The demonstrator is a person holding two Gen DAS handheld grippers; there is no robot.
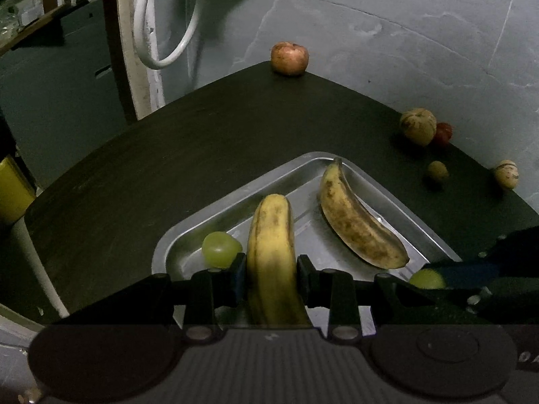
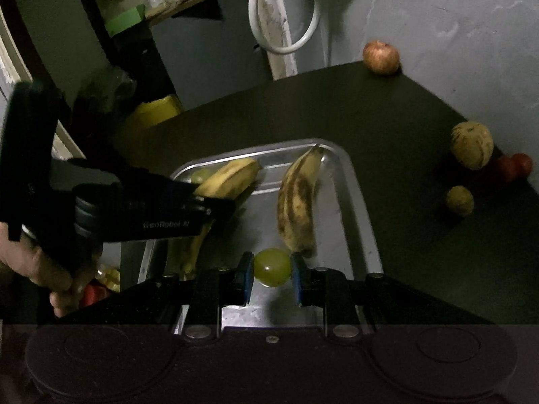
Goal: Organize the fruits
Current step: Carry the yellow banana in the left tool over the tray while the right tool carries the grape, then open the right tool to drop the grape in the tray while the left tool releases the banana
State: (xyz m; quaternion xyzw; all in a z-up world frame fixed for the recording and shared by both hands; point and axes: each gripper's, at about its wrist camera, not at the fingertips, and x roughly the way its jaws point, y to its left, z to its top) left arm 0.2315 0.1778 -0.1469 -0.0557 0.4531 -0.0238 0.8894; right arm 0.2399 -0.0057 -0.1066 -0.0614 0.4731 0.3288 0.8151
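Note:
A metal tray sits on a dark table. My left gripper is shut on a yellow banana and holds it over the tray; it shows in the right wrist view. A second spotted banana lies in the tray, also seen from the right. A green grape lies in the tray's left corner. My right gripper is shut on another green grape just above the tray; that grape shows in the left wrist view.
On the dark table outside the tray lie a reddish apple at the far corner, a striped pale fruit, a red fruit, a small yellow fruit and another striped fruit. A wall runs behind; a white cable loop hangs left.

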